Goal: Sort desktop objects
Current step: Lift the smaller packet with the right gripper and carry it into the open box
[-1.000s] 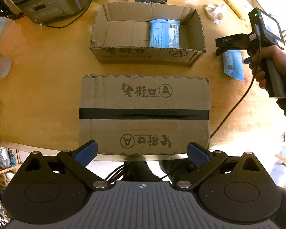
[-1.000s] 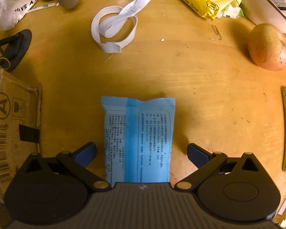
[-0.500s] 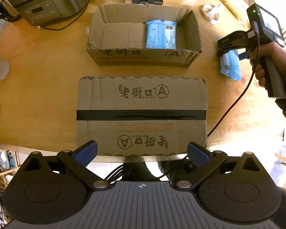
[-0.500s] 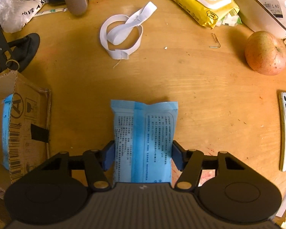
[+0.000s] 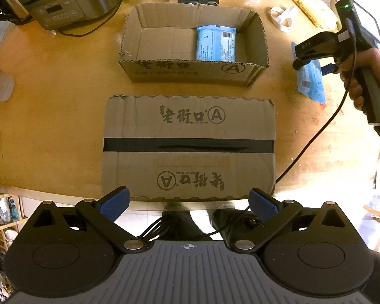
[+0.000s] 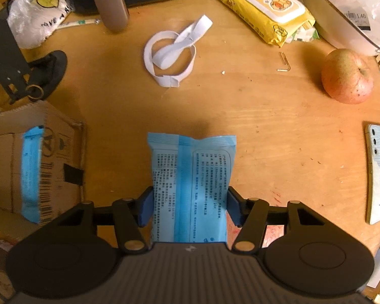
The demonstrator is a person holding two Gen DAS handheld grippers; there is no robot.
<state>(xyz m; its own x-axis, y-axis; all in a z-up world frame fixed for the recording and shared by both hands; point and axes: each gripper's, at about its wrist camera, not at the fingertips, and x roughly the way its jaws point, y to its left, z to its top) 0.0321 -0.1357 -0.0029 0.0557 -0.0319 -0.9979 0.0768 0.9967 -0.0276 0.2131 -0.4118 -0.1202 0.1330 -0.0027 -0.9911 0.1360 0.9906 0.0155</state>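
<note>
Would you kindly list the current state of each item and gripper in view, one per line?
Right gripper: jaws closing, pads pressed on the blue packet.
Left gripper: open, empty.
Open cardboard box: upright, holds a second blue packet.
Taped cardboard box: shut with black tape.
Apple: whole, on the table.
Yellow wipes pack: lid shut.

Off to my far left I see a steel rice cooker [image 5: 71, 2] at the back of the wooden surface [image 5: 50, 96]. On my right side sit an apple [image 6: 347, 76], a pale phone [image 6: 378, 174] lying face down near the edge, a small hex key [image 6: 283, 62] and a plastic bag [image 6: 35, 20]
</note>
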